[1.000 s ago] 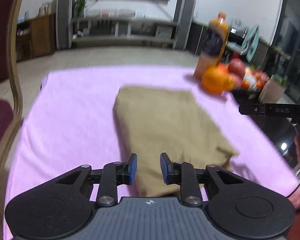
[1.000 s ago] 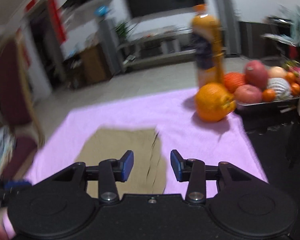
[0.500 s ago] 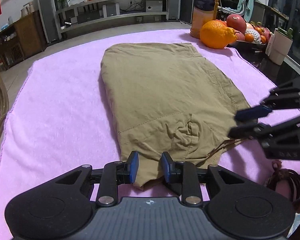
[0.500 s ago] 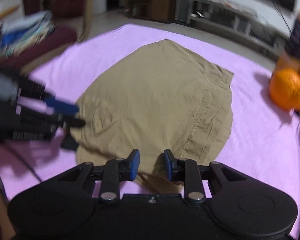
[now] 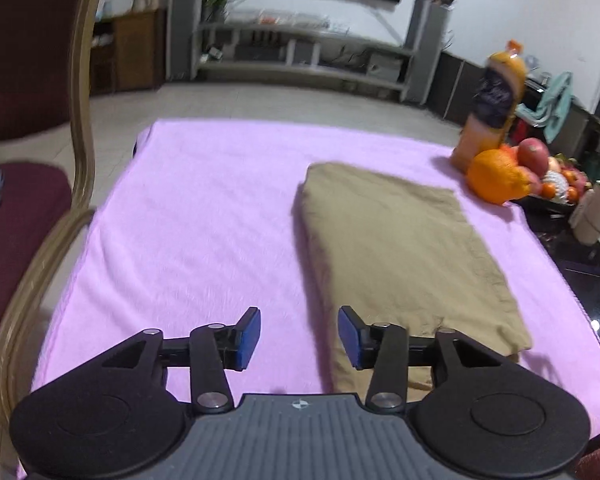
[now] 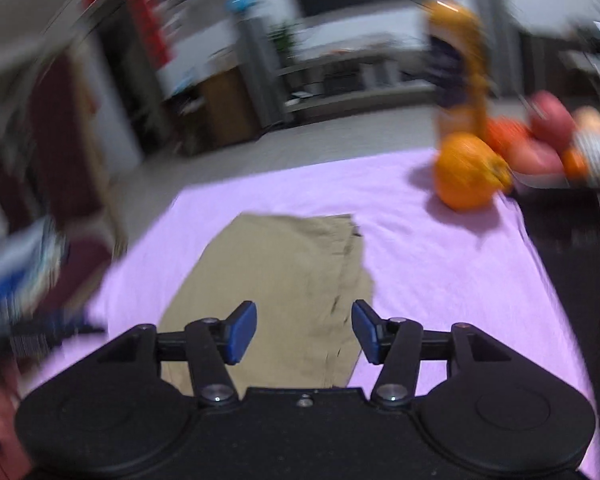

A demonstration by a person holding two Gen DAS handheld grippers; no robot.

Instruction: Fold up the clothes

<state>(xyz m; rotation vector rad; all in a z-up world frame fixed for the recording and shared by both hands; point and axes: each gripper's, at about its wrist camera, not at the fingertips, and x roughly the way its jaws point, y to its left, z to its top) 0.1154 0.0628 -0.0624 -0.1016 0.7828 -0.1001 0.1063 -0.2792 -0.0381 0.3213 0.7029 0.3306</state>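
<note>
A folded khaki garment [image 5: 400, 256] lies flat on a pink cloth [image 5: 204, 216] that covers the table, set toward the cloth's right side, with its long axis running from the near edge toward the far right corner. In the left wrist view its left border is a thick rounded fold and its right border shows a stitched seam; the near end bunches slightly just short of the cloth's near edge. The left gripper [image 5: 299, 336] hangs above the near edge of the cloth with its blue-padded fingers [image 5: 247, 338] spread apart and holding nothing; the left pad is over bare pink cloth, the right pad over the garment's near left corner. The right gripper [image 6: 304, 332] likewise has its fingers wide apart and empty, and is held over the garment's near end, a dark seam line [image 6: 340, 280] running up between the pads. The right wrist view is heavily blurred. At the far right corner of the cloth stands an orange juice bottle [image 5: 490, 108], with a large orange [image 5: 494, 176] just in front of it and a tray of mixed fruit [image 5: 556, 184] beside that, off the cloth's right edge. A chair [image 5: 24, 216] with a curved wooden frame and maroon seat stands beside the cloth's left edge.
</note>
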